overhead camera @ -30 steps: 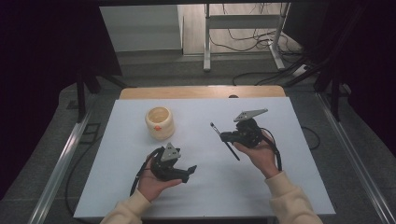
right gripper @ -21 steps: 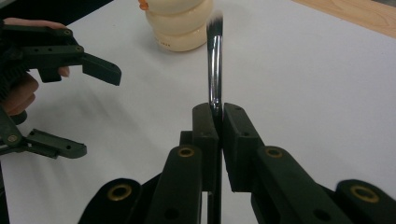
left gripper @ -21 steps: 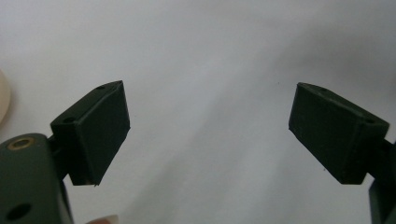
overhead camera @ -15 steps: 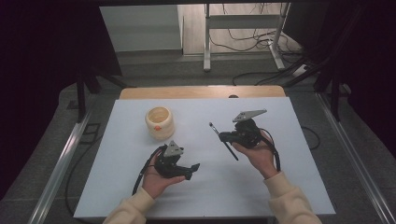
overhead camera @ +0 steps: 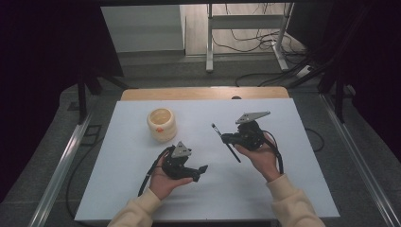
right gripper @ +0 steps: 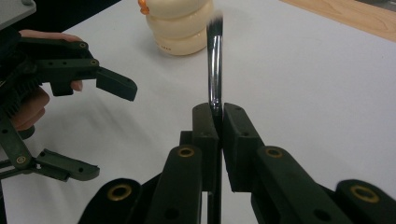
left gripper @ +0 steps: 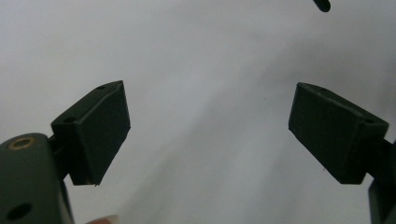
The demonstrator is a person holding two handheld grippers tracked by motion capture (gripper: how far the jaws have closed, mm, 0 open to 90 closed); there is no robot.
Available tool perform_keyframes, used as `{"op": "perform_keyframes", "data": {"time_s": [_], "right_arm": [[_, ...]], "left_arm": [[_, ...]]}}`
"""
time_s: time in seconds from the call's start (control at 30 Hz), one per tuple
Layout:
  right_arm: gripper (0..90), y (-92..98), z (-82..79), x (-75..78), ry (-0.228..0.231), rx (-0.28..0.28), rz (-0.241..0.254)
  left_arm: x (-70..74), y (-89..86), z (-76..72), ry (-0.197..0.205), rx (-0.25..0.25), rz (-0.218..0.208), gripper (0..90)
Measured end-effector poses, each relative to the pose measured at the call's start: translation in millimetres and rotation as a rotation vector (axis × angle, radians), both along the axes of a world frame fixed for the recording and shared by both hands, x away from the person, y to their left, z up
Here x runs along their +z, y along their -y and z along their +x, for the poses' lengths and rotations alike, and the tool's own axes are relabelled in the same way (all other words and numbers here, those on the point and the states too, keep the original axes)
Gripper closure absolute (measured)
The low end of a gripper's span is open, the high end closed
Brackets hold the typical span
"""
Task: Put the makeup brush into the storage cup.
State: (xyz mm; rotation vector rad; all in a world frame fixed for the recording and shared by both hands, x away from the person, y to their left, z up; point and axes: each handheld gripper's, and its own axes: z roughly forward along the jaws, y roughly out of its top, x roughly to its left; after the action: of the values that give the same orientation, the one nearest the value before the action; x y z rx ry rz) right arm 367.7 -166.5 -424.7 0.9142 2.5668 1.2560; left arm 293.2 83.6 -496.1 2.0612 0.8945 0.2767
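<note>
Right gripper view: right gripper (right gripper: pixel 215 116) pinching brush (right gripper: pixel 215 60)
Brush held above white table (overhead camera: pixel 142 189), bristles toward cream jar (overhead camera: pixel 161 124); left gripper (overhead camera: pixel 201 171) jaws spread, nothing between

Your high view sits above your own side of the table (overhead camera: pixel 265 189), looking forward and down, far enough back to take in the whole white top, the floor around it and your forearms coming in from the bottom edge.

Your left gripper view rides on the left hand-held gripper (left gripper: pixel 210 135) and looks along its two black jaws from very close to the bare table surface.

Your right gripper view rides on the right hand-held gripper (right gripper: pixel 218 123), low and nearly level over the table, facing the cream jar (right gripper: pixel 180 23). It shares with the high view that jar (overhead camera: pixel 161 124), the brush (right gripper: pixel 215 60) and the left hand-held gripper (right gripper: pixel 93 126).
</note>
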Motion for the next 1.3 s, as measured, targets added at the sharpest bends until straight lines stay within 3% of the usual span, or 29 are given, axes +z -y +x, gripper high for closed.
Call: {"op": "perform_keyframes", "data": {"time_s": [0.63, 0.97, 1.3], "right_arm": [[84.0, -2.6, -2.7, 0.1, 0.009, -0.009, 0.025], [84.0, -4.6, -3.4, -1.2, 0.011, -0.004, 0.028], [84.0, -6.6, -3.7, -2.4, 0.01, -0.004, 0.035]], "left_arm": [[10.4, 19.6, 13.3, 0.002, -0.015, -0.037, 13.0], [6.0, 31.8, 18.9, -0.021, -0.03, -0.055, 13.1], [4.8, 38.1, 25.7, -0.047, -0.025, -0.106, 13.7]]}}
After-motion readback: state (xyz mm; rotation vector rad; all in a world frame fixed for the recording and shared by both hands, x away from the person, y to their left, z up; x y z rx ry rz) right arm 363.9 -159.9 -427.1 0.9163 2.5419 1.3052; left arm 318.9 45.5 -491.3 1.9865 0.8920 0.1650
